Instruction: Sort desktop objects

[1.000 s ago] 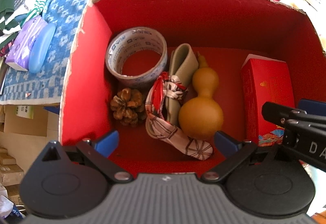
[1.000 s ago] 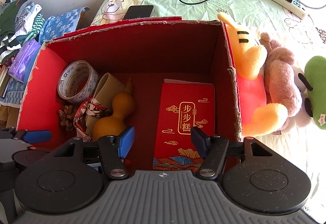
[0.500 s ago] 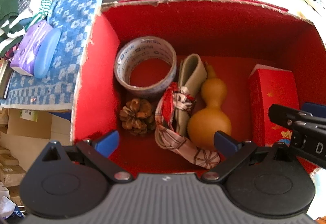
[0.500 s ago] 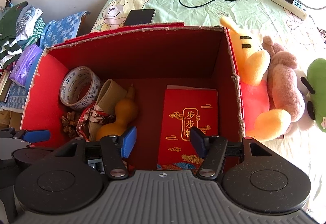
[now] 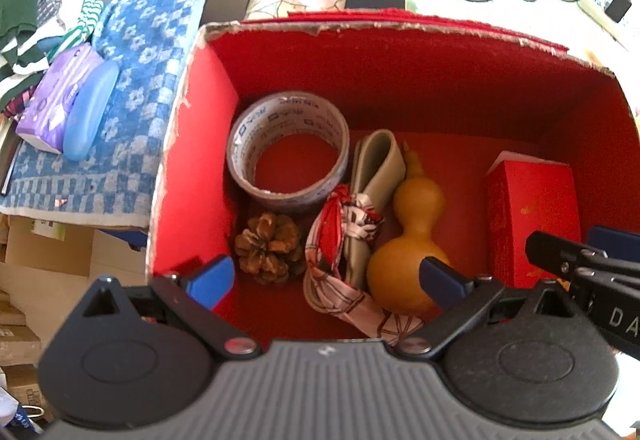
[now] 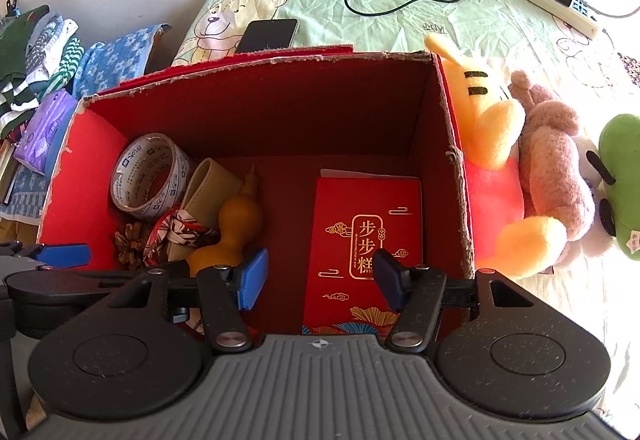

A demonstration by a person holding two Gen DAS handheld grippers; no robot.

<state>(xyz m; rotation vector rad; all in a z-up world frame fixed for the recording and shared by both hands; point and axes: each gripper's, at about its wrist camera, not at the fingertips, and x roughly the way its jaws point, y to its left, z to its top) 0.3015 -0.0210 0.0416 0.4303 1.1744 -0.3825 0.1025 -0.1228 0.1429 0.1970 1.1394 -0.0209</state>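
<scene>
Here both tools hang empty above the open red box (image 6: 452, 160), neither gripping anything. The left gripper (image 5: 326, 276) has its blue pads spread wide over the box's near-left part; the right gripper (image 6: 318, 274) is likewise released, its pads parted less widely, over the near end of the red packet (image 6: 368, 240). That packet lies flat on the box floor on the right side, its long axis running near to far, so the right gripper's opening spans across its width, and the right hand is plainly the nearer one for it. The left gripper is the nearer to everything else: the gourd (image 5: 408, 256) lies just beyond its right pad, neck pointing far, long axis also near to far; the knotted scarf (image 5: 344, 236) lies touching the gourd on its left, wrapped about a folded beige pouch (image 5: 378, 164); the pine cone (image 5: 268, 248) sits just far of the left pad, and the tape roll (image 5: 288, 148) stands tilted against the far-left corner. By count the box holds one packet, one gourd, one scarf, one pouch, one pine cone and one tape roll. Outside it, to the right, lie three plush toys (image 6: 492, 128), and beyond the far wall one phone (image 6: 268, 34) rests on the sheet.
</scene>
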